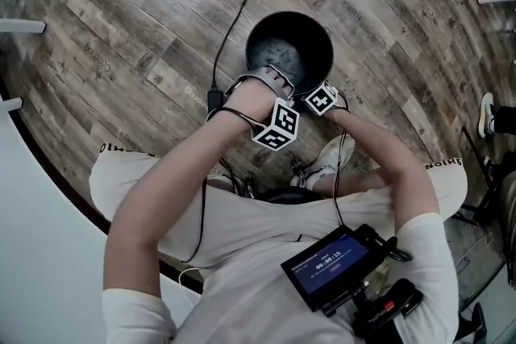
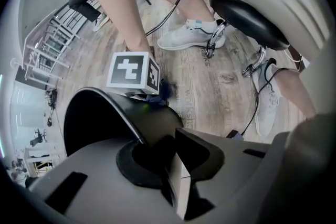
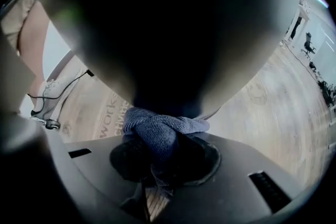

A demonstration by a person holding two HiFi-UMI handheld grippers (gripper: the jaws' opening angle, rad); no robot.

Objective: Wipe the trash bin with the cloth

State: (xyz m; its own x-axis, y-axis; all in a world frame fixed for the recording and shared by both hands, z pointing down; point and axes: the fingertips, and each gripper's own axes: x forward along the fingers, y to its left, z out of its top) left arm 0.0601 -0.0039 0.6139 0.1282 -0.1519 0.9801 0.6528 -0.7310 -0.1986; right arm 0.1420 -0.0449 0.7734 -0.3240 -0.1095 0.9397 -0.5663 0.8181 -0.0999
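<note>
**At the bin's near rim: left clamps, right has the cloth on the outer wall**

Layout: the trash bin (image 1: 278, 24) stands upright on the wood floor (image 1: 121, 20), just ahead of the person's stool (image 2: 247, 16).
- On the left gripper (image 2: 169, 150) the jaws are nearly together. They nip the bin's near rim, which runs straight into the gap.
- On the right gripper (image 3: 157, 160) the jaws pinch a bunched blue cloth (image 3: 160, 131). The cloth sits against the bin's dark outer wall, just under the rim and close beside the left grip.

Step in hand, my read: wiping the outside wall. To do it well:
- Hold the rim hard with the left. The bin looks light and will likely skid or tip under a side push.
- Lead with the cloth wad, not the jaw tips, or the hard tips scrape.
- Stroke down or round the wall in overlapping passes, and re-seat the left grip to reach the far side.
- Mind the cable (image 1: 242, 8) on the floor by the bin.

Writing:
- floor print (image 2: 191, 105) reads "worksh…", cut off
- a second floor mark (image 1: 101, 64) is probably "Coding"
- small screen (image 1: 330, 262) shows 00:00:15
- sleeve print is too small to read
- no label shows on the bin
</note>
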